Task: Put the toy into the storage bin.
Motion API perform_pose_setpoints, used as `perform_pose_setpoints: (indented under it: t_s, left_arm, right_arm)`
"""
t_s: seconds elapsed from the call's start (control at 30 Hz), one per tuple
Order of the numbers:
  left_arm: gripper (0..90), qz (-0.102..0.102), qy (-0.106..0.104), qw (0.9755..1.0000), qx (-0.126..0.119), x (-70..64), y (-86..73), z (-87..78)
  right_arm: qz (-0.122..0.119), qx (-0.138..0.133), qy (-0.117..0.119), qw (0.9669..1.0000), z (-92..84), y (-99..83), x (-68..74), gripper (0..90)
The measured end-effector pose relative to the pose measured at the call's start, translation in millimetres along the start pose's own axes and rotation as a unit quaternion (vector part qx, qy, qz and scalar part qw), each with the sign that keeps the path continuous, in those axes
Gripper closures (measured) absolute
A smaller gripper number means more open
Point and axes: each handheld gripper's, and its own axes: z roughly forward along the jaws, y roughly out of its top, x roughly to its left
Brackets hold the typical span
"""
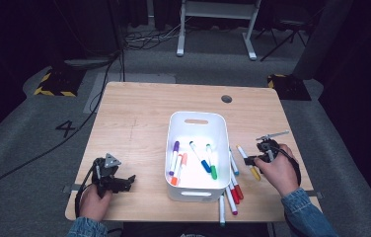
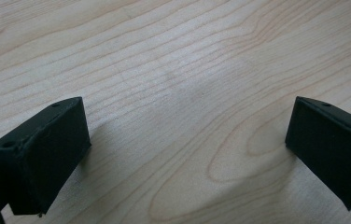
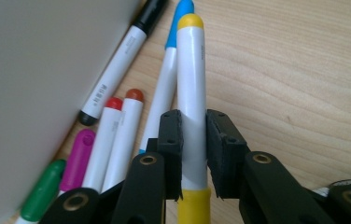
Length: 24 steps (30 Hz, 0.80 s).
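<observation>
The right gripper [image 3: 193, 154] has its fingers clenched on the yellow marker [image 3: 191, 88]; gripped mid-barrel, it may pivot and clip the white bin [image 1: 197, 193] wall. The left gripper [image 2: 187, 149] rests with fingers released on the bench [image 1: 134, 113].

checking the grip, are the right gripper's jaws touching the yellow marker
Touching. The right gripper view shows the right gripper with both jaws pressed against the yellow marker.

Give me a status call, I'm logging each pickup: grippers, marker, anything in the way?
Right gripper shut on yellow marker. Left gripper open over bare table. Loose markers lie beside white bin; path looks clear.
</observation>
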Motion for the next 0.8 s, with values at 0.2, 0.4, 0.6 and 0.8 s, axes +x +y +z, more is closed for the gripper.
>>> perform_pose_setpoints:
  t_s: [0.2,0.4,0.6,0.8]
  left_arm:
    - [0.0,0.0,-0.001,1.0,0.0,0.0,0.0,0.0]
    - [0.0,0.001,0.001,1.0,0.0,0.2,0.0,0.0]
    - [0.0,0.0,0.0,1.0,0.0,0.0,0.0,0.0]
    - [0.0,0.001,0.001,1.0,0.0,0.2,0.0,0.0]
  right_arm:
    - [-0.004,-0.019,0.01,0.9997,-13.7,4.2,4.4,76.9]
    - [-0.001,-0.036,0.031,0.9989,-24.7,6.8,7.9,76.9]
    - [-0.002,-0.05,0.039,0.998,-36.8,9.9,12.5,76.9]
    - [-0.009,-0.069,0.049,0.9964,-52.3,13.6,20.9,76.9]
